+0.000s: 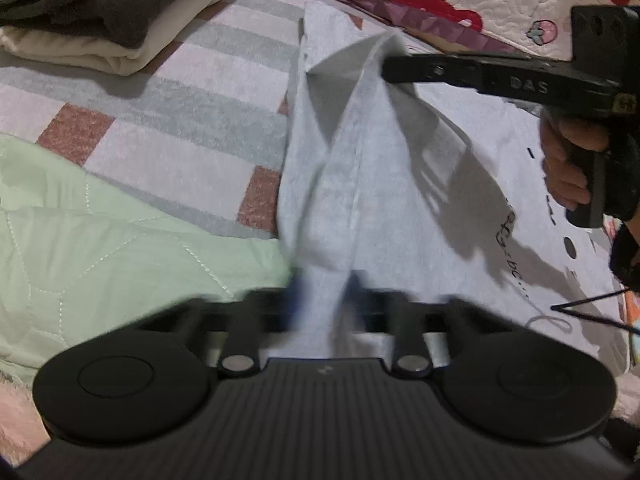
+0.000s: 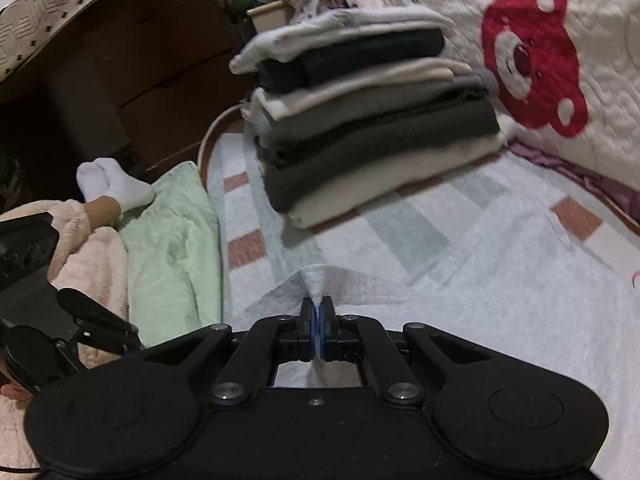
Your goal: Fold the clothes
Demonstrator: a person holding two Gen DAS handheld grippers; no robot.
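Note:
A light grey garment point(image 1: 360, 184) with black print lies on the striped mat, one edge lifted into a ridge. My left gripper point(image 1: 320, 288) is shut on the near end of that ridge, blurred by motion. The right gripper point(image 1: 388, 68) reaches in from the right in the left wrist view and pinches the far corner of the raised fold. In the right wrist view the right gripper point(image 2: 317, 312) is shut on a small peak of the grey garment point(image 2: 460, 320), which spreads below and to the right.
A stack of folded clothes point(image 2: 372, 120) stands on the striped mat point(image 2: 420, 208) ahead; it also shows as the folded stack point(image 1: 92, 16) at top left. A green quilted pad point(image 1: 100, 224) lies left. A bear-print quilt point(image 2: 532, 60) rises behind. A person's socked foot point(image 2: 116, 184) rests left.

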